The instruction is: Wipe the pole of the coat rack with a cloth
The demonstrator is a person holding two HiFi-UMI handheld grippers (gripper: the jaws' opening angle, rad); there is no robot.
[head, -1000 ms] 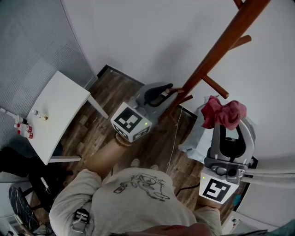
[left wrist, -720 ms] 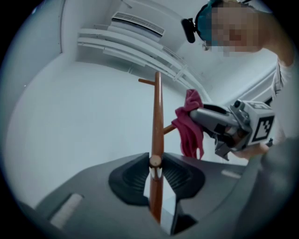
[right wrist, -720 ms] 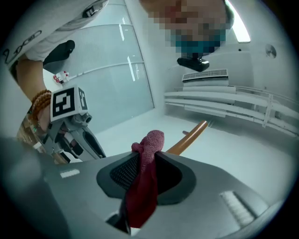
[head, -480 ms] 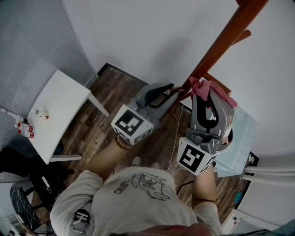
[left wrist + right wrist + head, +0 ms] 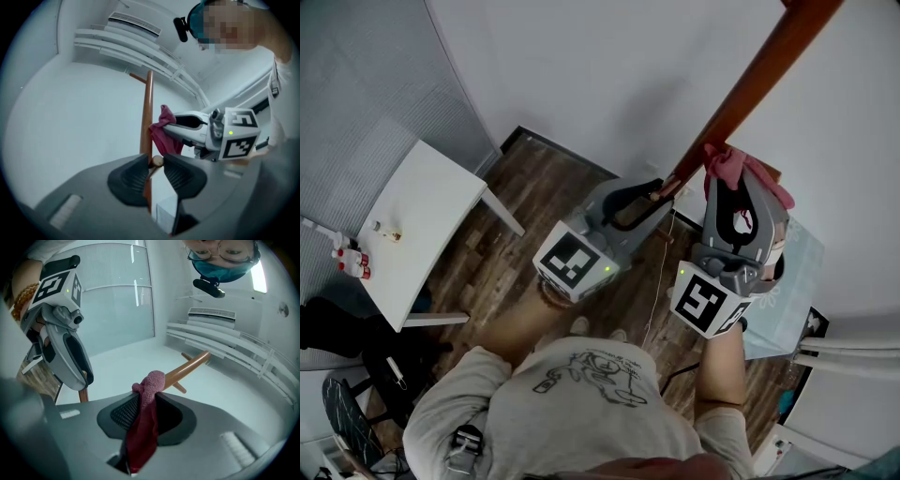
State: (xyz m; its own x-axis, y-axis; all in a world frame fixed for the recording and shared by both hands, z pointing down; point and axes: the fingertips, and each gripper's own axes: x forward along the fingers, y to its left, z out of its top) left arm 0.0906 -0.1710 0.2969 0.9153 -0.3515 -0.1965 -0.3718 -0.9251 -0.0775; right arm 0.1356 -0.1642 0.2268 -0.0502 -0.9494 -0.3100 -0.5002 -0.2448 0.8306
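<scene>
Right gripper is clamped tight on the red cloth: a bunched knob sticks out past the jaw tips and the rest hangs down between the pads. From the head view that knob is pressed against the pole, on its 4 o'clock side, just above where the pegs branch off. Over to the left gripper, sitting at 9 o'clock of the right one, the two close together. Its jaws have just been opening and now stand narrowly apart, with the tip of a peg between them and a sliver of gap on the left pad's side, so it's a loose bracket, not a pinch. In its own view the pole rises straight toward 12 o'clock, with the cloth touching it at 3 o'clock. Further out, a white table stands at 9 o'clock on the wood floor.
</scene>
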